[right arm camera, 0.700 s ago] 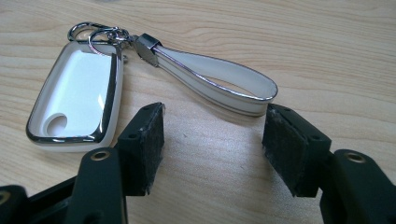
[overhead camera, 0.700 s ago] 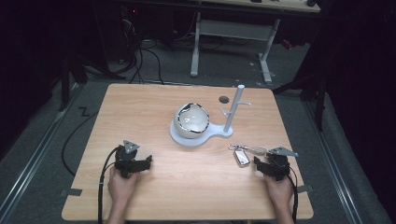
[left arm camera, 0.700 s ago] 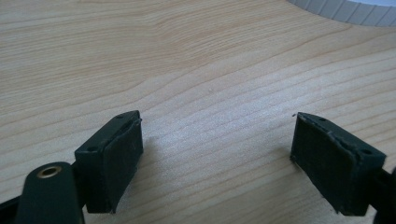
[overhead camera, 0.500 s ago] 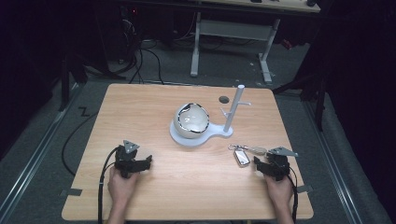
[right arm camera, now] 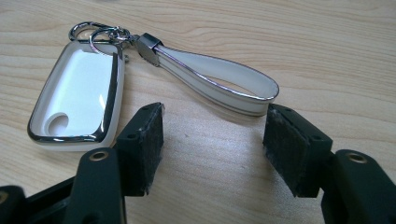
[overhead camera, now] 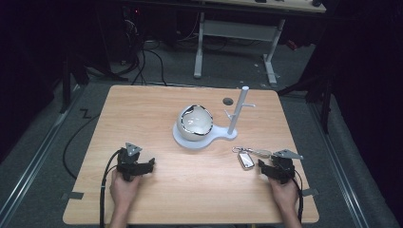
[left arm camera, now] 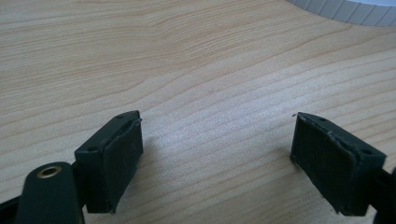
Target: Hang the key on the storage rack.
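On the table (overhead camera: pixel 157 114), the key fob (right arm camera: pixel 77 95) and its strap (right arm camera: pixel 219 81) lay right in front of the right gripper (right arm camera: pixel 212 140), jaws spread wide. Left gripper (left arm camera: pixel 217 161) sat open too, over bare wood.

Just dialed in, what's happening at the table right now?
A person holds two grippers low over the table. Both are open and hold nothing. The right gripper points at a white key fob and its strap, not touching them. The left gripper sits over bare wood. A white stand is mid-table.

Key fob (overhead camera: pixel 245 159) right of stand (overhead camera: pixel 204 137)
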Motion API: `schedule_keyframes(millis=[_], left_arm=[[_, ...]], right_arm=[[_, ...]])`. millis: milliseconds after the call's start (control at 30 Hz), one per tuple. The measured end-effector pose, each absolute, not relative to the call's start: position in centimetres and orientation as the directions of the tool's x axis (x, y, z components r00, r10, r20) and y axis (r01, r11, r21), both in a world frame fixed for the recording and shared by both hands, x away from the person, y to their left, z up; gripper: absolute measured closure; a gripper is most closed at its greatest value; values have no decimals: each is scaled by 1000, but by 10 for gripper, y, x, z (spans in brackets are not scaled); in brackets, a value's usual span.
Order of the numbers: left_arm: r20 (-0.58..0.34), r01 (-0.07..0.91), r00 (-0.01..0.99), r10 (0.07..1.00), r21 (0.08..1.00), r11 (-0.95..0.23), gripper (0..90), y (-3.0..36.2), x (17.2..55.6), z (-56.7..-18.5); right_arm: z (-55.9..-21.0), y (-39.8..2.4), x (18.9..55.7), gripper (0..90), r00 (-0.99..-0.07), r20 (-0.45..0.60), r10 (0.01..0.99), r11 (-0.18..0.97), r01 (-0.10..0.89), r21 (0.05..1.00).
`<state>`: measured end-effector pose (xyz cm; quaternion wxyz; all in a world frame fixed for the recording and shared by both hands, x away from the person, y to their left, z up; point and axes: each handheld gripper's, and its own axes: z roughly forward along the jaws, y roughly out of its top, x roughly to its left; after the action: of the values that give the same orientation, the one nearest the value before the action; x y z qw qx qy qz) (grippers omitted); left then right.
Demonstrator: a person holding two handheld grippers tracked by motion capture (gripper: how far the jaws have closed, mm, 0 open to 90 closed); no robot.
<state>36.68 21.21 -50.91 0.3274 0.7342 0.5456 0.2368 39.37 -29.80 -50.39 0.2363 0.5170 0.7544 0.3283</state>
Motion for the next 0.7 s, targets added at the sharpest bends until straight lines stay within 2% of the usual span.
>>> schedule_keyframes(millis=[133, 167, 433, 600, 700], left_arm=[[-9, 646, 292, 956, 739, -191, 172, 212, 367, -509], [-8, 647, 293, 956, 738, -192, 172, 212, 367, -509], [-9, 647, 293, 956, 738, -192, 172, 212, 367, -509], [-10, 647, 294, 956, 738, -191, 172, 212, 367, -509], [-10, 647, 294, 956, 738, -192, 172, 212, 367, -509]], right_arm=[[-504, -298, 393, 402, -355, -13, 935, 247, 625, 740], [-504, -298, 392, 439, -352, -15, 936, 246, 623, 742], [-504, -297, 391, 448, -343, -16, 939, 240, 624, 744], [-504, -296, 388, 544, -335, -20, 942, 237, 620, 748], [-503, -296, 387, 552, -335, -10, 942, 228, 620, 751]])
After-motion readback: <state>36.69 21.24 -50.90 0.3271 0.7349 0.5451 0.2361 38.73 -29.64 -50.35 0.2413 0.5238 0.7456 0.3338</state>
